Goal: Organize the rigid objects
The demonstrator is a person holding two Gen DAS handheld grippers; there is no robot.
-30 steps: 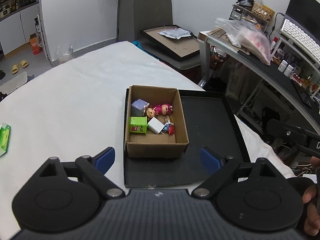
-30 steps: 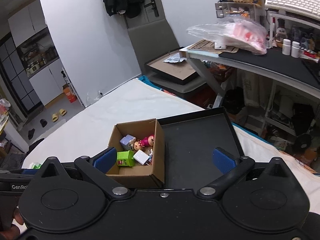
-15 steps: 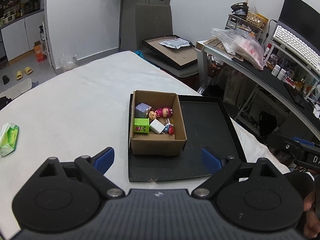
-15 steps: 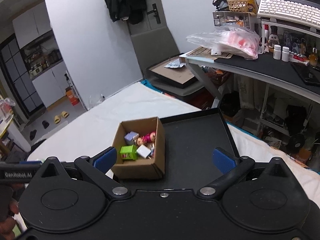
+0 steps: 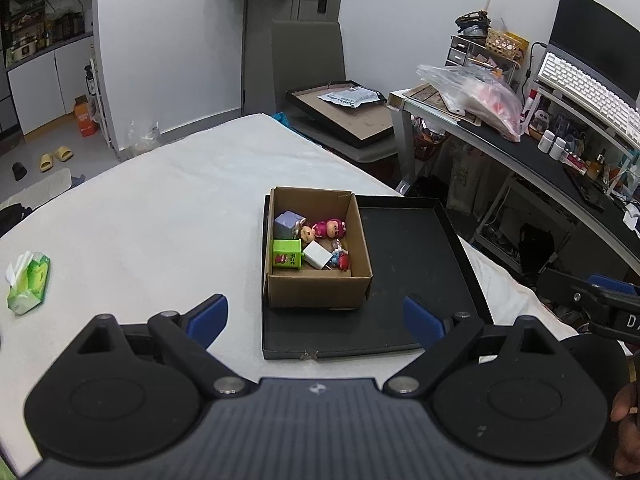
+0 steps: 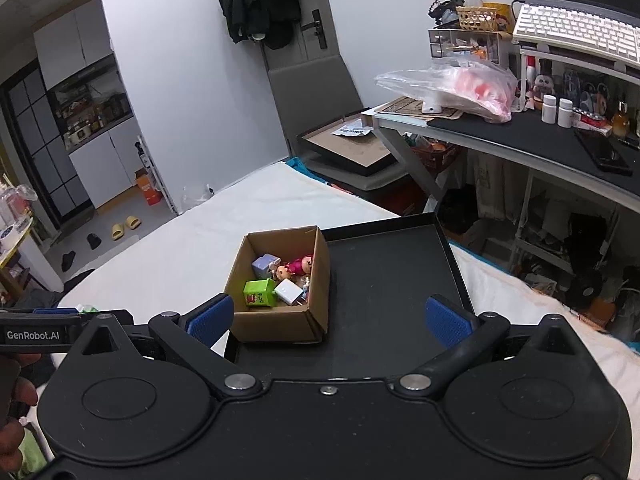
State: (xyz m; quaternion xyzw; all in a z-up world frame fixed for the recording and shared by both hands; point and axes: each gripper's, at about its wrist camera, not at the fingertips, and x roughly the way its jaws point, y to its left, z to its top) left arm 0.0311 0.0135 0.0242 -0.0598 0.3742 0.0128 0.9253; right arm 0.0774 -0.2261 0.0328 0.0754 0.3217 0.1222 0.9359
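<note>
A brown cardboard box (image 5: 320,292) stands on the left part of a black tray (image 5: 408,272) on the white table. Inside lie a green block (image 5: 286,254), a purple cube (image 5: 288,223), a white charger (image 5: 317,255), a pink doll (image 5: 328,229) and a small red-blue figure (image 5: 340,260). My left gripper (image 5: 316,314) is open and empty, held back above the tray's near edge. My right gripper (image 6: 328,318) is open and empty, also back from the box (image 6: 280,324) and tray (image 6: 392,280).
A green tissue pack (image 5: 28,282) lies on the table (image 5: 140,220) at the left. A cluttered black desk (image 5: 520,148) with a keyboard (image 5: 588,84) stands to the right. A grey chair (image 5: 308,64) holding a framed board (image 5: 344,118) stands behind the table.
Both grippers have pulled back and up from the box, so it looks smaller and farther. Both stay open and empty. The box contents have not moved.
</note>
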